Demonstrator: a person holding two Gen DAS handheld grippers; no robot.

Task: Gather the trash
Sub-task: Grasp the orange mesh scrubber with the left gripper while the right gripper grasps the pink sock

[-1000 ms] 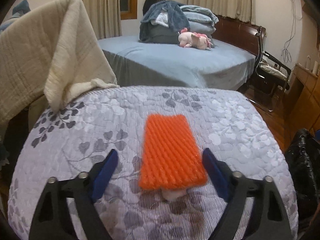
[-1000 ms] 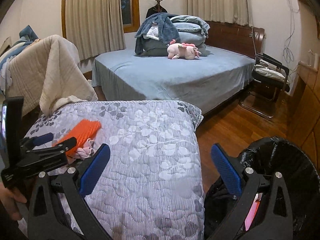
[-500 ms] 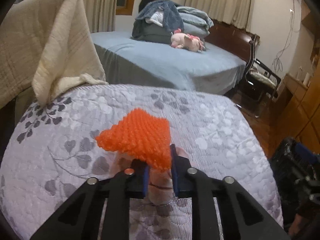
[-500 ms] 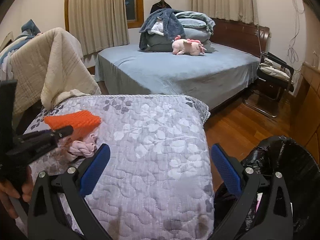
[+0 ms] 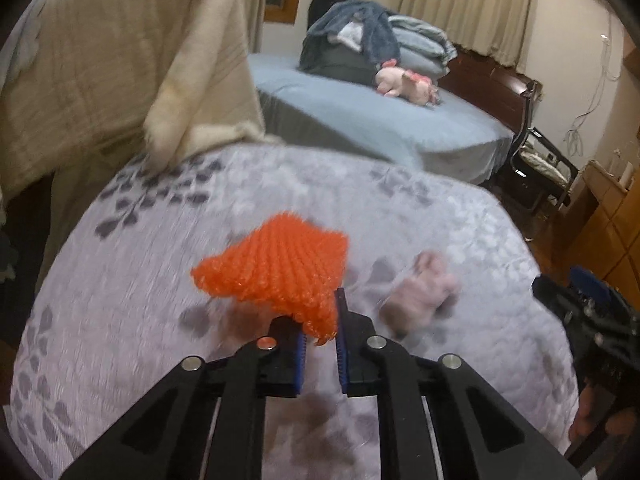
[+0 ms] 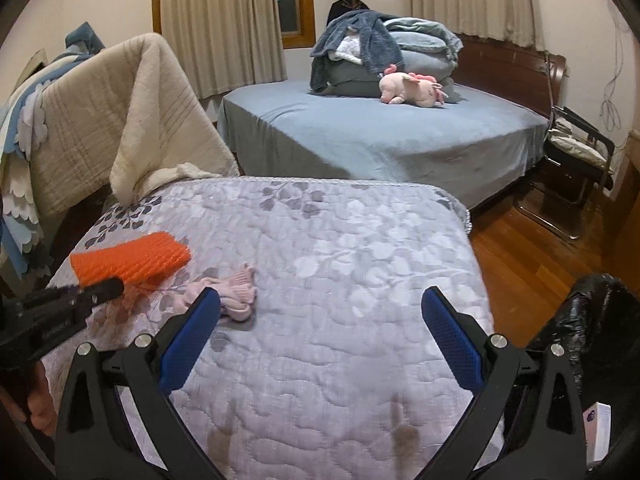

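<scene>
My left gripper (image 5: 322, 322) is shut on the near corner of an orange foam net (image 5: 276, 270) and holds it lifted above the grey floral quilt (image 5: 420, 216). In the right wrist view the net (image 6: 130, 258) hangs from the left gripper (image 6: 116, 286) at the left. A pink sock (image 5: 420, 294) lies on the quilt to the right of the net; it also shows in the right wrist view (image 6: 236, 298). My right gripper (image 6: 320, 328) is open and empty above the quilt's near part.
A black trash bag (image 6: 596, 344) stands at the quilt's right edge, over wooden floor (image 6: 520, 264). A beige blanket (image 6: 112, 120) drapes at the left. A blue bed (image 6: 380, 136) with a pink plush toy (image 6: 412, 88) lies behind, and a chair (image 6: 576, 160) at the far right.
My left gripper closed on the orange net and lifted it off the quilt, uncovering the pink sock beneath. The right gripper stayed open and shifted a little.
</scene>
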